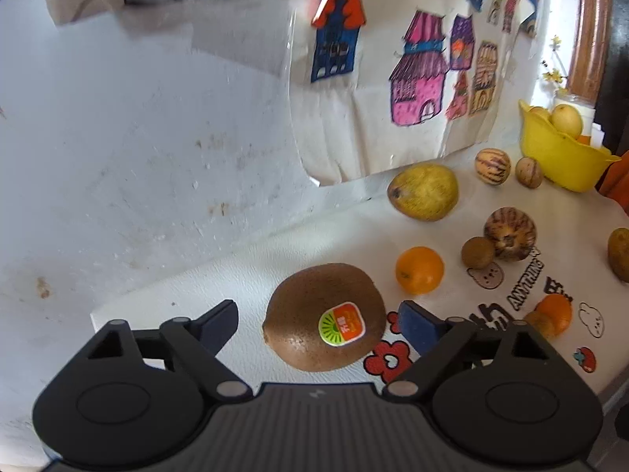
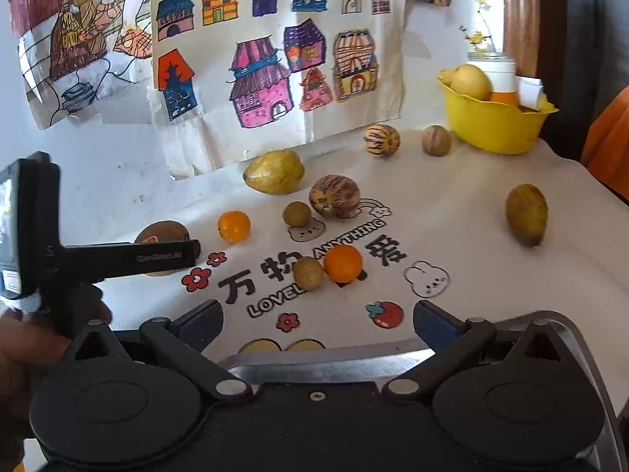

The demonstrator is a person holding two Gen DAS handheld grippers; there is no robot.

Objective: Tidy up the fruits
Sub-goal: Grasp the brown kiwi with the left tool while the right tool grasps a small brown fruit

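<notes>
- Left wrist view: your left tool (image 1: 316,324) sits lowest in frame with its fingers spread apart, and the big kiwi (image 1: 324,316) lies between them on the worktop (image 1: 243,275), touching neither finger as far as you can see.
- That kiwi carries a green and orange sticker (image 1: 341,324) on its near side.
- Just right of the kiwi and a little farther back you have an orange (image 1: 419,270); beyond that sit a small kiwi (image 1: 477,252) touching a striped melon (image 1: 510,233), and a yellow pear (image 1: 423,192) near the wall.
- Far right of the kiwi, at the back corner, the yellow bowl (image 1: 558,157) holds a pale yellow fruit (image 1: 566,120).
- Right wrist view: your right tool (image 2: 316,322) hangs over the near edge of the worktop (image 2: 471,236), fingers spread wide with nothing between them.
- Left of the printed lettering (image 2: 275,271), your left tool (image 2: 165,255) stretches across in front of the big kiwi (image 2: 161,231), hiding its lower half.
- Another orange (image 2: 343,263) touches a small brown fruit (image 2: 308,272) on the lettering; a second pear (image 2: 526,214) lies well right of it.
- Yellow bowl (image 2: 493,128) stands at the back right corner, well apart from the big kiwi.
</notes>
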